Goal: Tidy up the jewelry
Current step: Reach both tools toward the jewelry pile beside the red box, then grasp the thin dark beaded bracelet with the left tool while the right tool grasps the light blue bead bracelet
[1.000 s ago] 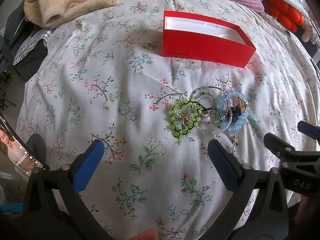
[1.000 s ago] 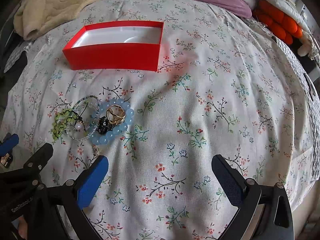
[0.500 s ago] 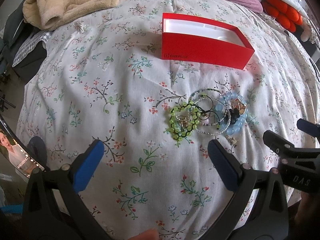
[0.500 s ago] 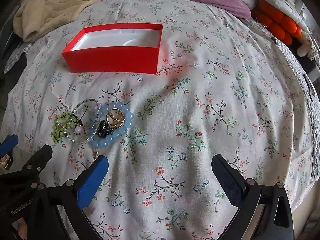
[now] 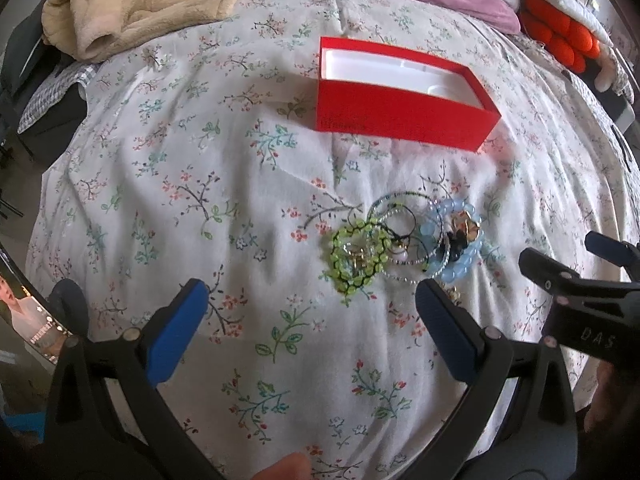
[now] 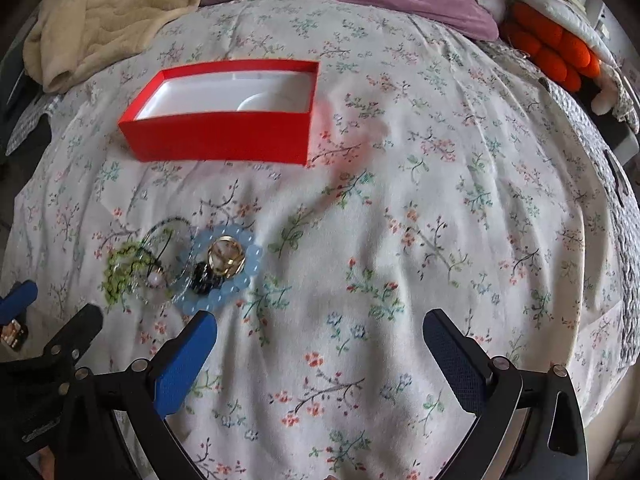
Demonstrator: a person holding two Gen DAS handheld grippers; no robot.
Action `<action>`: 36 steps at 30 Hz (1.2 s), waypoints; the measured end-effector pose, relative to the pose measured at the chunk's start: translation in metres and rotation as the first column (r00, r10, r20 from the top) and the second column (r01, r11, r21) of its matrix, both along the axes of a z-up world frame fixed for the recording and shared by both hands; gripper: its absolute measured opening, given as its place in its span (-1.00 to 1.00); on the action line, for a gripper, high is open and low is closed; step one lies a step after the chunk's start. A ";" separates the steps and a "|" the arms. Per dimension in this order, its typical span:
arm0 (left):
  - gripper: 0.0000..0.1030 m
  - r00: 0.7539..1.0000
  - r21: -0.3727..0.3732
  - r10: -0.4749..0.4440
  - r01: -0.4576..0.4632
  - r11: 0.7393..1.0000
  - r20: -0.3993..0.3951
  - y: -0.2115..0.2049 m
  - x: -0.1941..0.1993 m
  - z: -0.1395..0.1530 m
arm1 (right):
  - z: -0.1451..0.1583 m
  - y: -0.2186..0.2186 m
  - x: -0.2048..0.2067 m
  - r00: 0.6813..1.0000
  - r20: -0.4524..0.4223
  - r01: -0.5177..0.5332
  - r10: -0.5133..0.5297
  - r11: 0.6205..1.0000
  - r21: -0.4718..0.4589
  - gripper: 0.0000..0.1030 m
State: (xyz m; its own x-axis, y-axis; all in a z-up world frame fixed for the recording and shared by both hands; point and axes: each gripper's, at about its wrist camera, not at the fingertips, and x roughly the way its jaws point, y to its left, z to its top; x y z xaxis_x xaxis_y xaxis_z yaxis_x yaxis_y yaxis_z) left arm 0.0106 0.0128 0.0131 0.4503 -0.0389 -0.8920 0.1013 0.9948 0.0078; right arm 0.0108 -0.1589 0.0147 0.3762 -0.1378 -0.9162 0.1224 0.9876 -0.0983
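An open red box with a white lining sits empty on the floral bedspread. Nearer the cameras and apart from it lies a tangled heap: a green beaded bracelet, thin wire bangles, a pale blue bead bracelet and a gold ring resting inside it.

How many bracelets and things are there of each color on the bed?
Green bead bracelet: 1
Light blue bead bracelet: 1
Thin clear-beaded bangles: too tangled to count
Gold piece: 1
Black piece: 1
Red box: 1
Total clearly seen: 5
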 end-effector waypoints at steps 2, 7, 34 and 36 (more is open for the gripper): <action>1.00 1.000 0.009 -0.002 0.002 1.000 0.001 0.002 0.003 0.002 | 0.001 0.000 0.005 1.000 -0.017 -0.010 0.010 1.000 -0.005 1.00; 1.00 1.000 0.001 -0.017 0.017 1.000 0.001 0.008 0.017 0.011 | 0.007 -0.002 0.015 0.999 0.024 -0.036 0.035 0.998 0.050 1.00; -0.54 0.932 -0.207 -0.236 0.182 0.961 -0.276 -0.034 0.104 -0.041 | -0.016 -0.027 0.081 0.994 -0.108 0.044 -0.013 0.958 0.282 0.92; -0.56 0.930 -0.200 -0.241 0.190 0.961 -0.277 -0.039 0.105 -0.043 | -0.018 -0.027 0.084 0.994 -0.112 0.047 -0.016 0.957 0.285 0.90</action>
State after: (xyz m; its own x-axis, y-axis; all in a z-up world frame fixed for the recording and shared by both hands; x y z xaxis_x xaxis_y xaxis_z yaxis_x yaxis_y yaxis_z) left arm 0.1156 -0.0261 -0.0302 0.1304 -0.2650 -0.9554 0.2856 0.9328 -0.2198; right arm 0.0946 -0.1857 -0.0035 0.2726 0.1268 -0.9537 0.1581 0.9719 0.1744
